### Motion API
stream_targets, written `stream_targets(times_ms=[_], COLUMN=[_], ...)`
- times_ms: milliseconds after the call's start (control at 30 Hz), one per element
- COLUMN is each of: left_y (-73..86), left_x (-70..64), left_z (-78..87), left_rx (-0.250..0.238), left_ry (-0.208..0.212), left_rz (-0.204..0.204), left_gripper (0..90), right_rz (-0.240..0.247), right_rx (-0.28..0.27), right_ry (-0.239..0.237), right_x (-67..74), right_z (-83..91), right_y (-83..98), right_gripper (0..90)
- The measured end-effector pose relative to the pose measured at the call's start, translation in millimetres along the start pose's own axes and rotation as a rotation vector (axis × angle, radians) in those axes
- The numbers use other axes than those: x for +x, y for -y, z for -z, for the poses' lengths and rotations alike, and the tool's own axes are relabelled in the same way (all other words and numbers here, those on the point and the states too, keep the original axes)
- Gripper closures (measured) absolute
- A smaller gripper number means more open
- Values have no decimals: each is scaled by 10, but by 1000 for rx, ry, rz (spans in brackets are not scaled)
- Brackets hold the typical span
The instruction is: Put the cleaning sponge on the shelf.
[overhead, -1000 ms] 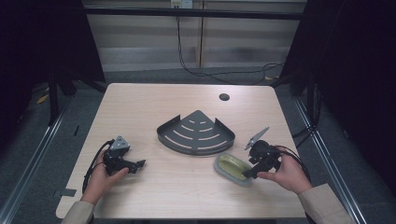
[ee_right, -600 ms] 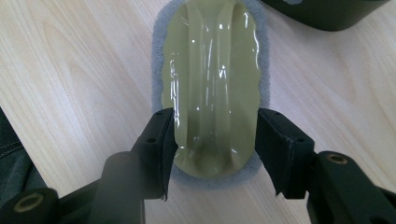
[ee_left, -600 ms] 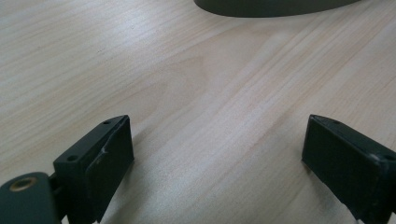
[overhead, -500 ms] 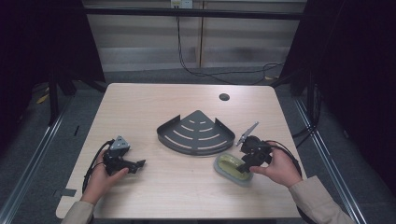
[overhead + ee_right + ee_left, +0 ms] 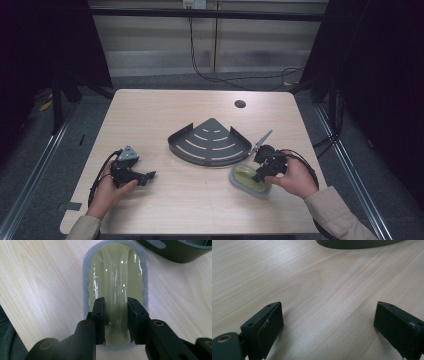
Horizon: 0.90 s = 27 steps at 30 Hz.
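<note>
Your right gripper (image 5: 115,315) has slid in and pinched the ridge of the oval yellow-green, grey-edged scrubbing sponge (image 5: 115,277), left gripper (image 5: 329,327) gaping wide over bare table, so I'd guess lifting toward the dark fan-shaped slotted metal tray (image 5: 210,142) is next.

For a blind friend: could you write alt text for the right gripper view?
The right gripper has its two black jaws closed on the raised handle of a yellow-green scrubbing pad with a grey sponge rim, lying on a wooden table. A dark tray sits beyond.
</note>
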<state>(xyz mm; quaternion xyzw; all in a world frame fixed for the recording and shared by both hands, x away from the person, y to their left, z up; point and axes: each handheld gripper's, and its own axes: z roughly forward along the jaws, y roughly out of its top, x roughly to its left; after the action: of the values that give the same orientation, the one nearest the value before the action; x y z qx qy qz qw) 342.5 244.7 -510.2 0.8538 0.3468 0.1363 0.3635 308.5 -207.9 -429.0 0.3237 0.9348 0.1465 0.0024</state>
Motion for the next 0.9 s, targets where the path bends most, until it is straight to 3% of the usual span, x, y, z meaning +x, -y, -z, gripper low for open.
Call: stream_targets(times_ms=[600,900], left_y=[0,0], left_x=[0,0], left_z=[0,0], left_rx=[0,0], left_ry=[0,0], left_rz=[0,0], left_gripper=[83,83], right_rz=[-25,-13], right_rx=[-13,-10], right_ry=[31,50], right_x=[-83,-92], right_z=[357,560], right_y=[-2,-142], right_gripper=[708,708])
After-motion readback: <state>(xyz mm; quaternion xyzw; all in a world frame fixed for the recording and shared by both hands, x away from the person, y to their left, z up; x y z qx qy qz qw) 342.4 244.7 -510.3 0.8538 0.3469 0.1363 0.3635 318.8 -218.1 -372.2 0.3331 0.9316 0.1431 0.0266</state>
